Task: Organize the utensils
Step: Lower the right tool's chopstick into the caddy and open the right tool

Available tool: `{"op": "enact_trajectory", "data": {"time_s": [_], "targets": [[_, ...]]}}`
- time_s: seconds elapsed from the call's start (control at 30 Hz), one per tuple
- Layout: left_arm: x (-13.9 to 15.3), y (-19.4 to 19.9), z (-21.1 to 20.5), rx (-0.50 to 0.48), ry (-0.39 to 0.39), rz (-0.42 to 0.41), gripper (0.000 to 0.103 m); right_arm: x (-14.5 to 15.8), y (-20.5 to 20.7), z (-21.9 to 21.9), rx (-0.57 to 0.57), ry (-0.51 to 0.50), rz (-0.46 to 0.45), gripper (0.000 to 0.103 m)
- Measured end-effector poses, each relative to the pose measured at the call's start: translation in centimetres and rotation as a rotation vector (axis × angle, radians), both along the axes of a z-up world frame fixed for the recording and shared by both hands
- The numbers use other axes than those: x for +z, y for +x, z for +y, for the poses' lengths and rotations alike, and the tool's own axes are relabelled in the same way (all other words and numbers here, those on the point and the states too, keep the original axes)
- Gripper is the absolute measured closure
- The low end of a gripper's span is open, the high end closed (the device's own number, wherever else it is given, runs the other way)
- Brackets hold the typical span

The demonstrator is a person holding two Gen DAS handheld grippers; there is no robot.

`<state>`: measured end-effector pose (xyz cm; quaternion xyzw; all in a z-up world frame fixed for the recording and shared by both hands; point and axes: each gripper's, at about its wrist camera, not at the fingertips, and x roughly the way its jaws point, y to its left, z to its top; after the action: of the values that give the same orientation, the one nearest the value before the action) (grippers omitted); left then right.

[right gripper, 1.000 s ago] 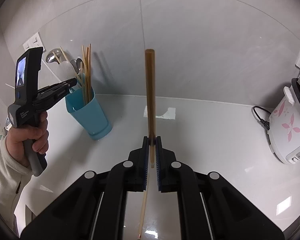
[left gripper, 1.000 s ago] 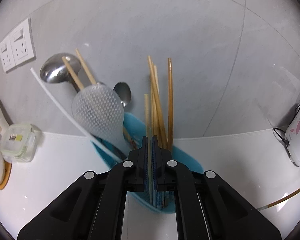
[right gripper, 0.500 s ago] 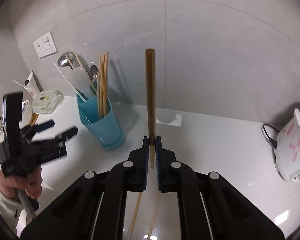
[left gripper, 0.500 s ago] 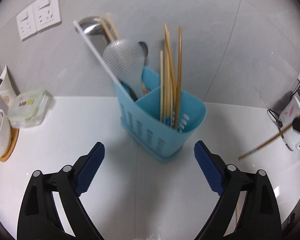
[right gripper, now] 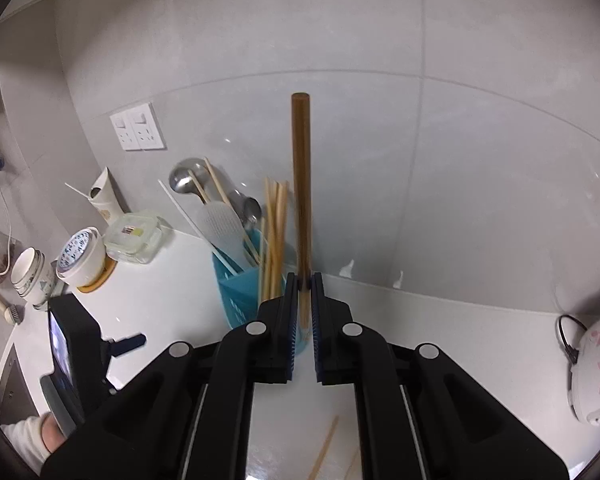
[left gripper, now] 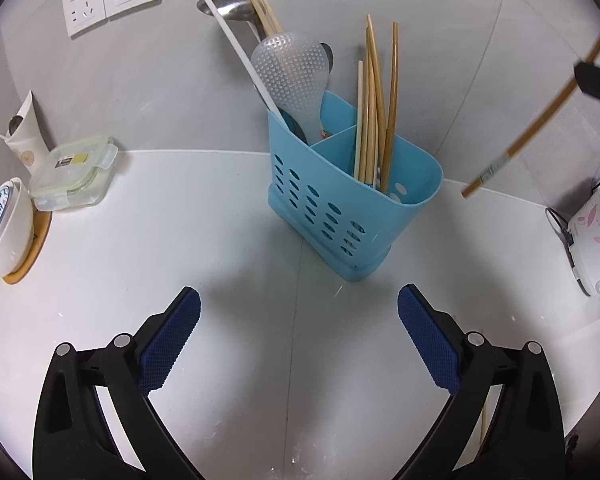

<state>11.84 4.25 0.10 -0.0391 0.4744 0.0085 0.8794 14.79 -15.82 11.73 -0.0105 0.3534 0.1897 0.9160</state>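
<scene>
upright, chopstick (right gripper: 301, 184) in hand-held gripper (right gripper: 305, 280) (right)

Bright, even light; strong fisheye distortion.

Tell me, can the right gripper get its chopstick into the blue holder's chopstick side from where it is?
Probably yes. The right gripper holds the chopstick above and beside the blue holder, whose chopstick compartment has open room, and the open left gripper is drawn away.
</scene>
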Motion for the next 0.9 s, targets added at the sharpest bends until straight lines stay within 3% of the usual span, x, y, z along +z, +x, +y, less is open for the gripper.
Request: {"op": "enact_trajectory", "data": {"time_s": [0.23, 0.9], "targets": [[0.2, -0.2, 0.2, 0.001, 0.018, -0.001, 0.006, 0.7, 1.8, 2.6, 0.062, 0.01, 0.002, 0.097], [0.8, -0.3, 0.4, 0.0, 0.027, -0.006, 0.006, -5.5, 5.2, 6.2, 0.067, -0.065, 0.129, 0.097]]}}
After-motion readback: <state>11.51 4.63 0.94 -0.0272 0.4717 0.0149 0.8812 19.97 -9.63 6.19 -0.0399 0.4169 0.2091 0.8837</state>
